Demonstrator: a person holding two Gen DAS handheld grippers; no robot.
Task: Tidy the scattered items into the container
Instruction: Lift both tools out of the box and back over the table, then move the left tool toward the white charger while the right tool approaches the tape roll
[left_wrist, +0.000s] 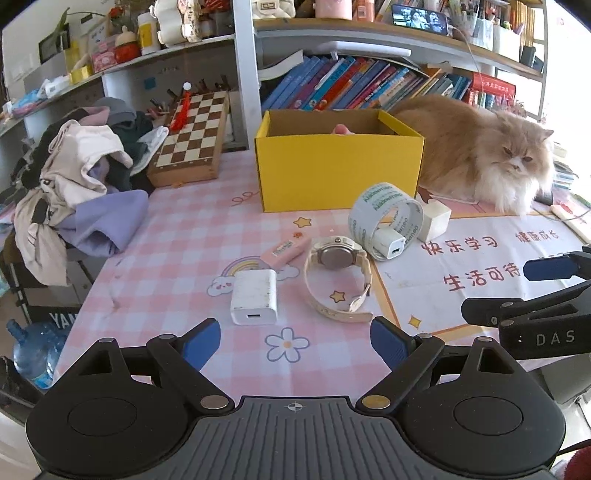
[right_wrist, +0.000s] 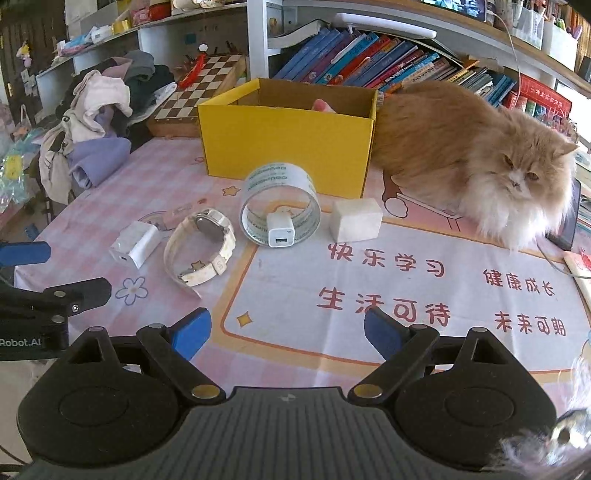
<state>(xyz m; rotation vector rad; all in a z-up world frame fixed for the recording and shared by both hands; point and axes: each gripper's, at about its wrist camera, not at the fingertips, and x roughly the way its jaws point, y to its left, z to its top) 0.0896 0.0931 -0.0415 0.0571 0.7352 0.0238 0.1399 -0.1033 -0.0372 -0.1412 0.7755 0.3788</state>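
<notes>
Blue-padded left gripper (left_wrist: 295, 341) spread, low | right gripper (right_wrist: 286, 332) spread, low

Two low wrist views, side by side, facing yellow box (left_wrist: 340, 168)

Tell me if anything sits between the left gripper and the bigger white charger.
Nothing visible does. The left gripper is open, and only bare tablecloth lies between it and the white charger. The watch lies to the charger's right, apart from it.
</notes>
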